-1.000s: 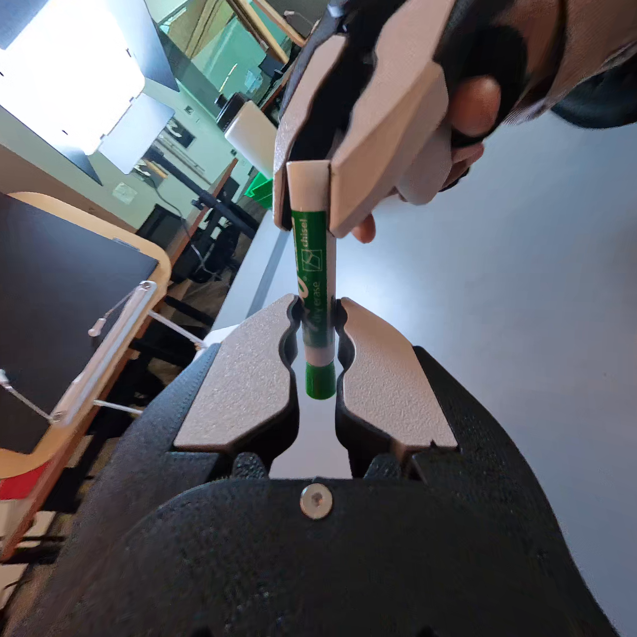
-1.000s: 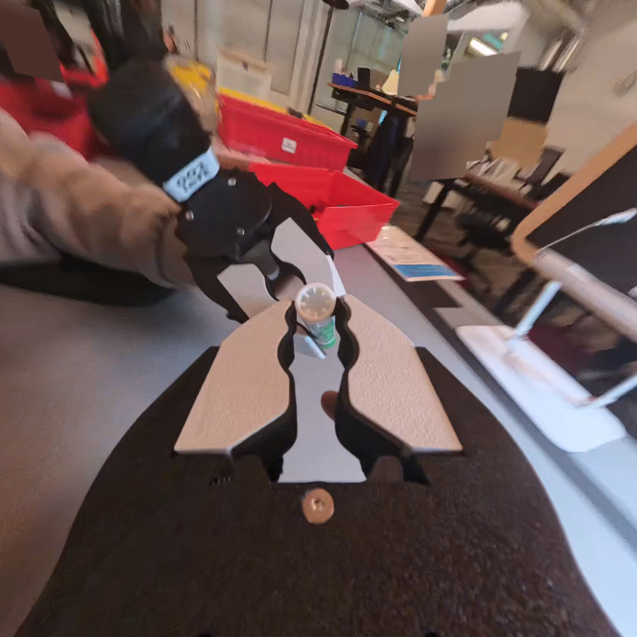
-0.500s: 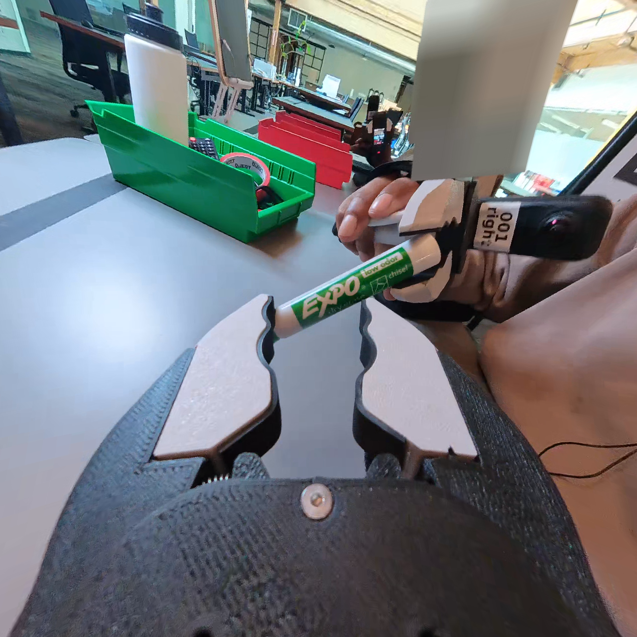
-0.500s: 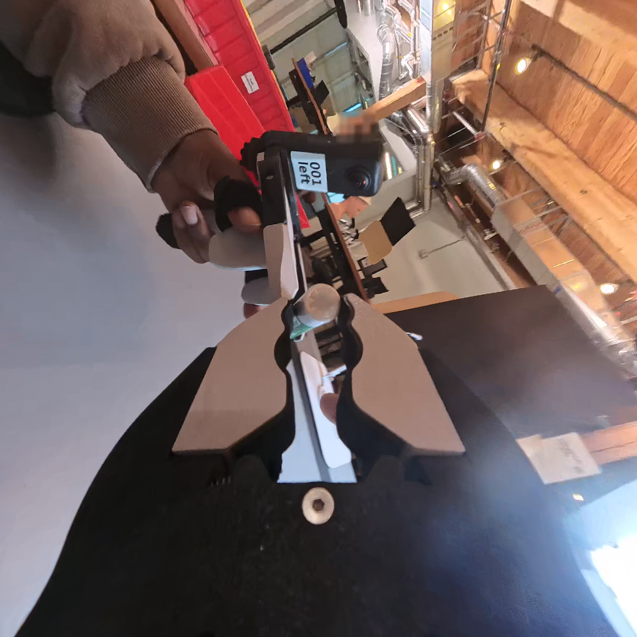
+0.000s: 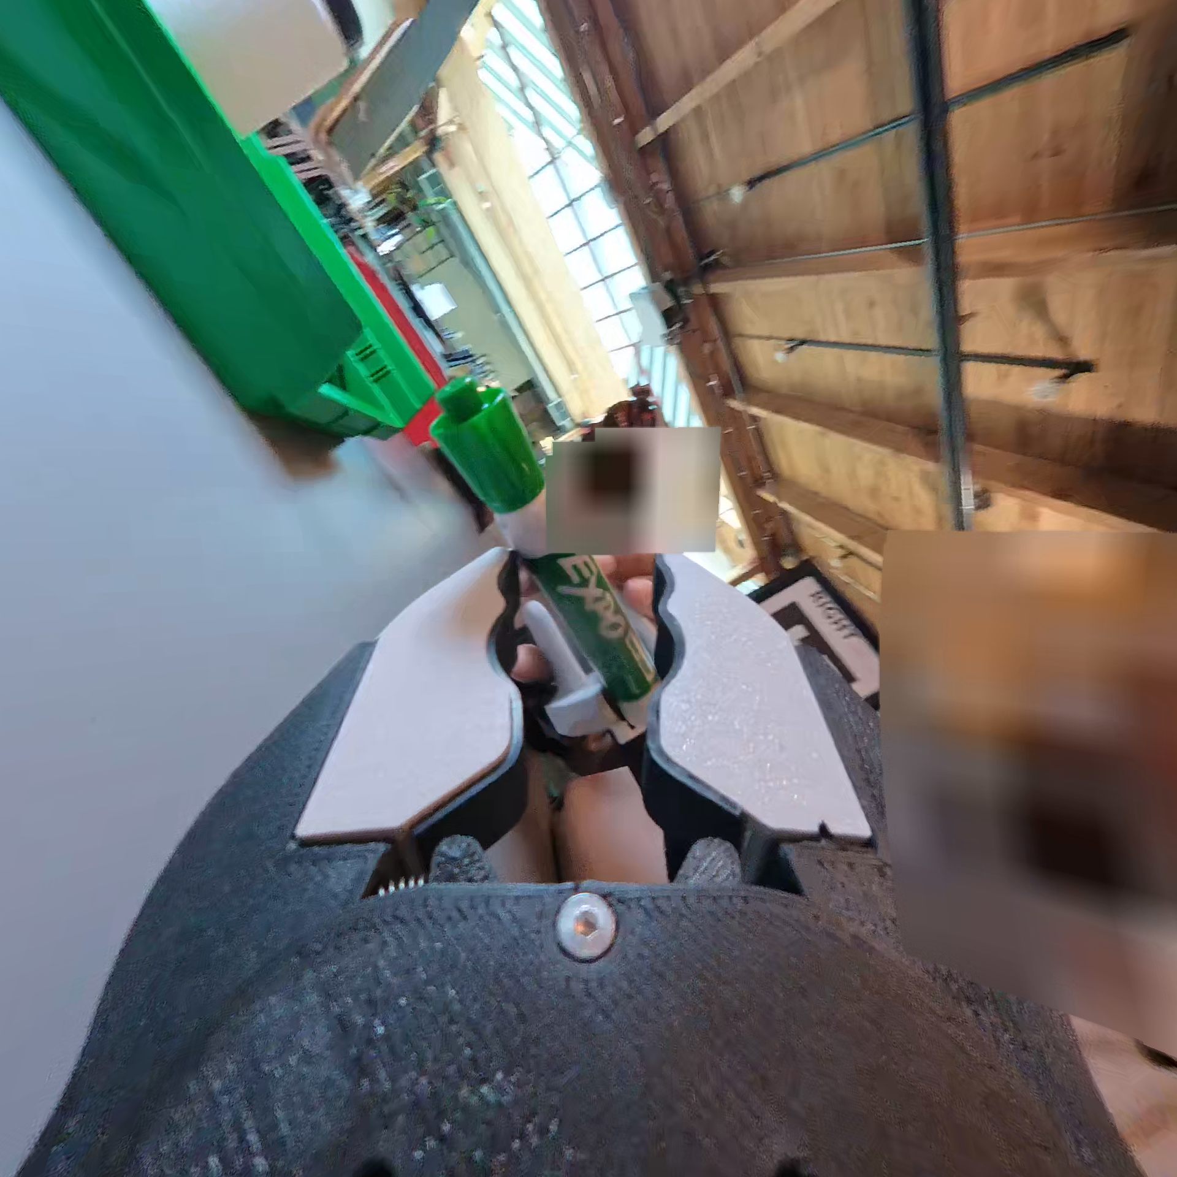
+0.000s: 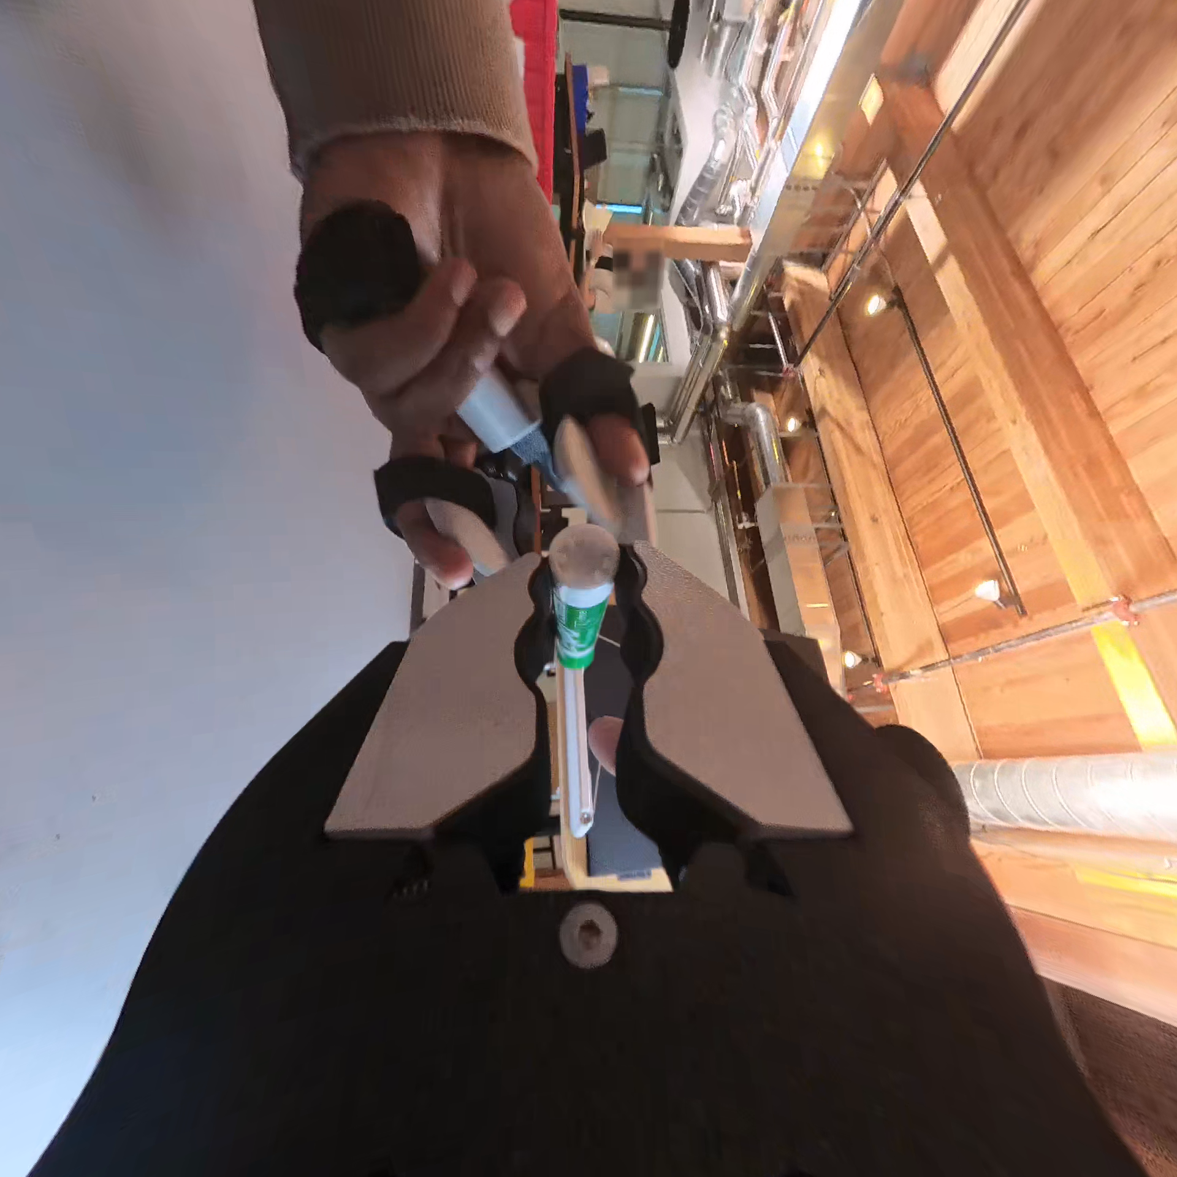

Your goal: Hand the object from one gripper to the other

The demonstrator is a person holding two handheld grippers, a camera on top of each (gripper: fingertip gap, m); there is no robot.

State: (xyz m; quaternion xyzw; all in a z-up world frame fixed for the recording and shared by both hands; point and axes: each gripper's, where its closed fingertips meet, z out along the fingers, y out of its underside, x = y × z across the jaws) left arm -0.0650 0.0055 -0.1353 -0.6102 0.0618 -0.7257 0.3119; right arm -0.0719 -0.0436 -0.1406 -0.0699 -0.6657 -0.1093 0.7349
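The round, glossy green-capped marker (image 5: 592, 627) sat clamped in the right gripper's (image 6: 584, 573) grainy grey jaws, passing between the left gripper's (image 5: 581, 573) parted jaws, a green plastic bin (image 5: 191, 223) behind.

Workshop loft, timber ceiling (image 6: 1019, 318), ducts (image 6: 1070, 796), green bin (image 5: 191, 223)

Daylight is admitted through the window (image 5: 576, 210); ceiling lamps (image 6: 876, 304) glare, motion blur is seen, edges are bent.

Marker (image 5: 595, 627) between left tongs (image 5: 581, 573), bin (image 5: 191, 210) behind.
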